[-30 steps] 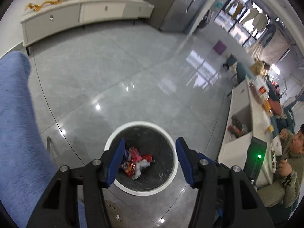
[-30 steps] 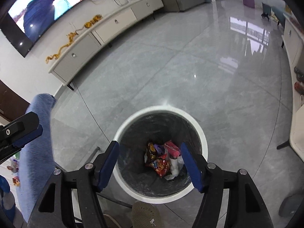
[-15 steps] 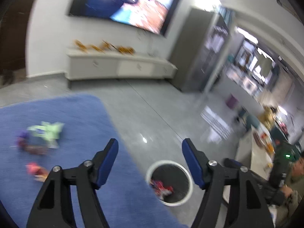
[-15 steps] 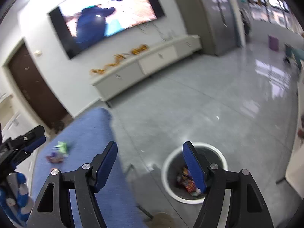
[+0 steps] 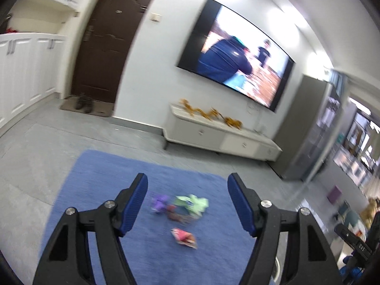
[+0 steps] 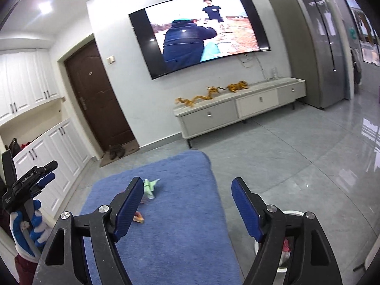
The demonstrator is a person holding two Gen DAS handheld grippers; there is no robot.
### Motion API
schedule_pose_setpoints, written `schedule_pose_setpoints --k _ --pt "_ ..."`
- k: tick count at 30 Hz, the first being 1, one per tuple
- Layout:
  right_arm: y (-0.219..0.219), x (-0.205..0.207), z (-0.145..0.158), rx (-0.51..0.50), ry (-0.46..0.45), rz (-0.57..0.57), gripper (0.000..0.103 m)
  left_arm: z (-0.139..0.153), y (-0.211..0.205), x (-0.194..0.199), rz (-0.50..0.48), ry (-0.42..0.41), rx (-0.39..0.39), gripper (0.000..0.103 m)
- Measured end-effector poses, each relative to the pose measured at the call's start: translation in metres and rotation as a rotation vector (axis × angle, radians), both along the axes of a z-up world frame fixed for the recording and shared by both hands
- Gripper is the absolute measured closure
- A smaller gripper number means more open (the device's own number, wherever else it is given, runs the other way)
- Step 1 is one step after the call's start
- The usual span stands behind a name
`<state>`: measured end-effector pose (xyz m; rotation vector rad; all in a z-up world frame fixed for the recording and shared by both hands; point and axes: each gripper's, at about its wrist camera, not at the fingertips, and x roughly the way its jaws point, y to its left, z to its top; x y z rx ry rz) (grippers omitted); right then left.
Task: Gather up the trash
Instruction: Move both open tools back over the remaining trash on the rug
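Observation:
Several wrappers lie on a blue rug point(image 5: 104, 178): a green one point(image 5: 193, 203), a purple one point(image 5: 159, 201), a dark red one point(image 5: 174, 215) and a pink-red packet point(image 5: 184, 235). My left gripper point(image 5: 187, 204) is open and empty, held above the rug and facing them. My right gripper point(image 6: 187, 205) is open and empty over the same rug point(image 6: 180, 225). The green wrapper point(image 6: 150, 186) and an orange scrap point(image 6: 138, 217) show beside its left finger. The white trash bin's rim point(image 6: 293, 212) shows behind the right finger, with trash inside.
A white TV cabinet point(image 6: 237, 106) stands against the far wall under a large TV point(image 6: 201, 33). A brown door point(image 6: 99, 104) with shoes on a mat is at left. White cupboards point(image 6: 47, 156) line the left wall. The left gripper point(image 6: 28, 185) shows at far left.
Both grippers have lifted away from over the trash bin and swung up toward the blue rug. The wrappers now sit between the left gripper's fingers in view. Both stayed open.

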<state>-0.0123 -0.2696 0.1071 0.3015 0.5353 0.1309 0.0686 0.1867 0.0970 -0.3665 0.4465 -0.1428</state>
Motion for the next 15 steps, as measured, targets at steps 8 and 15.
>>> schedule_pose_setpoints --k 8,15 --pt "0.019 0.025 -0.007 -0.01 0.032 0.049 0.028 -0.005 0.064 0.003 0.112 -0.005 -0.008 0.035" --pt "0.032 0.047 -0.022 -0.016 0.06 0.087 0.028 -0.009 0.088 0.018 0.154 -0.002 0.017 0.035"
